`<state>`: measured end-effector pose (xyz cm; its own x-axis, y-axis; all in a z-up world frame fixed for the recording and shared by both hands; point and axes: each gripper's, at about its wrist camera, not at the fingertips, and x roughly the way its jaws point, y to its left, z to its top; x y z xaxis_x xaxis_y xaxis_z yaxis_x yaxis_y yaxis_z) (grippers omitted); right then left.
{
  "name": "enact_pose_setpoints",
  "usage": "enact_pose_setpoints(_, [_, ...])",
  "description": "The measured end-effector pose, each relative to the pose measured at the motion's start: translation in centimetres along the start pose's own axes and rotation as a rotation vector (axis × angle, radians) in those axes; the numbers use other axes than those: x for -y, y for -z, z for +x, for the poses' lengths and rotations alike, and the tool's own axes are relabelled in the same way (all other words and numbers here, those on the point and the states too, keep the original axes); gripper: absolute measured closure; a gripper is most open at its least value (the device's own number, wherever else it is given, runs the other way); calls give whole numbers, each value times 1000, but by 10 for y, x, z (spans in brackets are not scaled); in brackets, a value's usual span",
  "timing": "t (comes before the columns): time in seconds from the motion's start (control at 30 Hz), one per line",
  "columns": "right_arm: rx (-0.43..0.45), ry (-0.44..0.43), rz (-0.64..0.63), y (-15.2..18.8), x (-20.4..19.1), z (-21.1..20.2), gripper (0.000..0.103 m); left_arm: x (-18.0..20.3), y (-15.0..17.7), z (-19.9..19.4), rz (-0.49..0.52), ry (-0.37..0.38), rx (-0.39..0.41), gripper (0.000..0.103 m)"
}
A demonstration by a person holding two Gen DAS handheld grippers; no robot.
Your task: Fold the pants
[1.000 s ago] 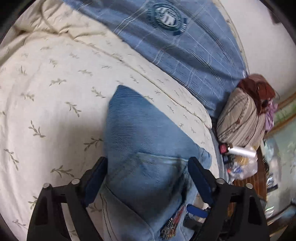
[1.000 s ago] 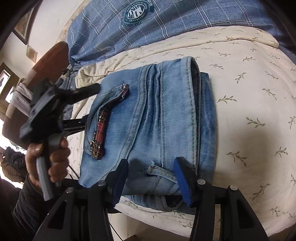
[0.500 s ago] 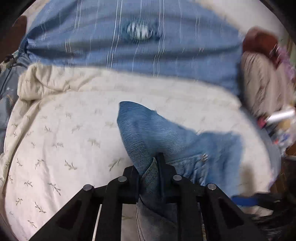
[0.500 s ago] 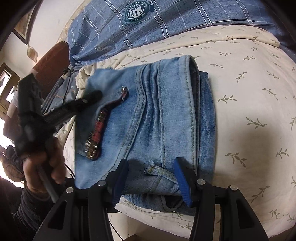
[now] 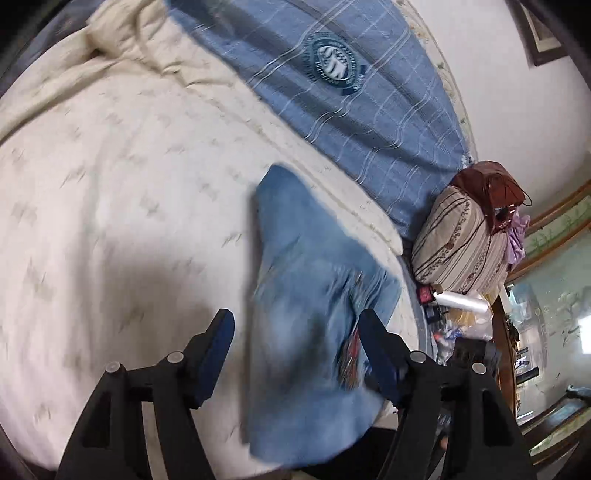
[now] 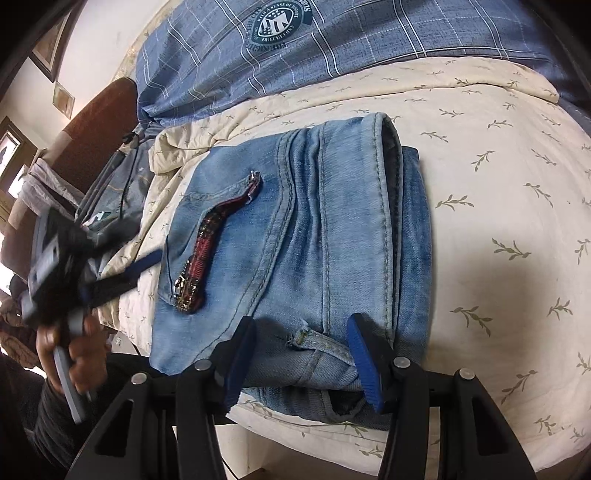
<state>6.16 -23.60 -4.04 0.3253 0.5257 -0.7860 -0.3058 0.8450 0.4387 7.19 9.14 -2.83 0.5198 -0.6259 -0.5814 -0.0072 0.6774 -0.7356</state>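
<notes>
Left hand-held gripper (image 5: pixel 295 332) just opened, clear of folded jeans (image 6: pixel 306 240).

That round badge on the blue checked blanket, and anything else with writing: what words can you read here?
Round badge on the blue checked blanket: upside down; only "WITH A SENSE OF" can be made out, and that uncertainly; the outer ring is too small to read.
Same badge, left wrist view: blurred, unreadable.
Jeans: no text visible.

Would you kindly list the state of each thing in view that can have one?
jeans: folded into a compact stack, lying flat on the bed.
left claw: open, jaws just reopened, off the jeans' edge, holding nothing.
right claw: open, straddling the jeans' near edge, pads not pressing.
quilt: spread under the jeans.
</notes>
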Motion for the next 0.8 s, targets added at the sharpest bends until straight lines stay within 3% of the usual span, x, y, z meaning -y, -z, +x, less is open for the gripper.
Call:
enact_pose_setpoints(0.2, [7,-54,24,1,9,-2,47,2,27,18,4,-8,-78,33])
enact_pose_setpoints(0.27, [7,-87,46,0,15,-2,47,11,33,23,70,-41,-89,57])
enact_pose_setpoints(0.4, [-9,-94,46,-3,16,-1,47,51,43,22,265,-182,-61,80])
enact_pose_setpoints(0.53, [-18,-58,24,-4,11,0,47,90,64,27,496,-340,16,83])
enact_pose_setpoints(0.63, [-18,-64,24,-3,12,1,47,62,61,38,442,-356,-19,80])
enact_pose_setpoints(0.8, [-29,-7,-10,-7,-1,1,46,53,52,31,377,-288,-38,77])
